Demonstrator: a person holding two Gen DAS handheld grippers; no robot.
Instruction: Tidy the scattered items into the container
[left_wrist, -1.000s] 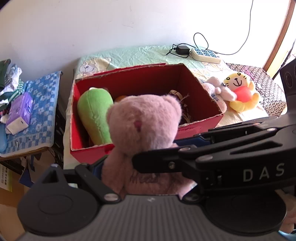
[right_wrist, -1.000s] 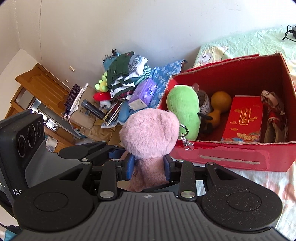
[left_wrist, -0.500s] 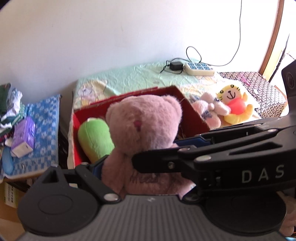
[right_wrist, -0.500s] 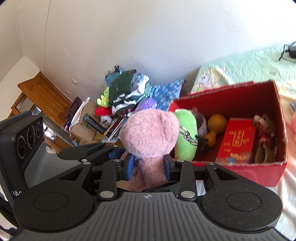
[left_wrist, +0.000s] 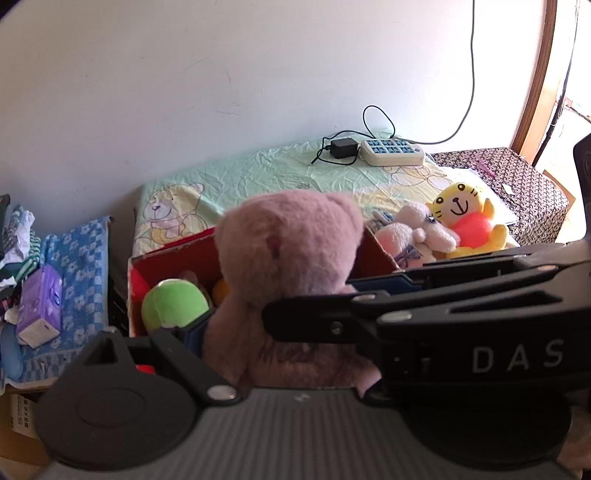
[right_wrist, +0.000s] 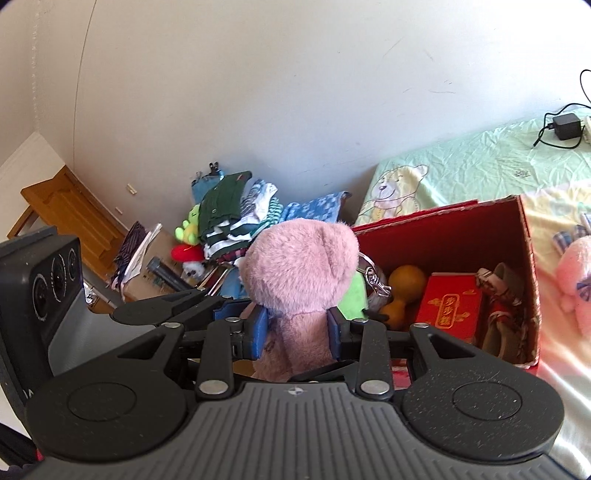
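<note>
Right now both of your claws grip the same pink teddy bear (right_wrist: 301, 273). Your right claw (right_wrist: 297, 328) is clenched on it: the blue pads press into the plush just under the head, one on each side, and the body is squeezed narrow between them. Your left claw (left_wrist: 273, 325) stands wider and grasps the bear's body lower down; in the left wrist view one blue pad (left_wrist: 194, 334) touches the bear's side, while the other is mostly hidden behind the right claw's black arm that crosses in front.

You hold the bear upright, in front of the red cardboard box (right_wrist: 528, 258), which sits on the bed (left_wrist: 258, 166). Inside the box lie a green plush (left_wrist: 173, 306), an orange gourd (right_wrist: 404, 280) and a red packet (right_wrist: 448, 306). A metal keyring (right_wrist: 373, 275) hangs beside the bear's head. Beyond the box, on the bed, a yellow tiger toy (left_wrist: 465, 218) and a pale pink plush (left_wrist: 413, 232) lie touching each other.
</note>
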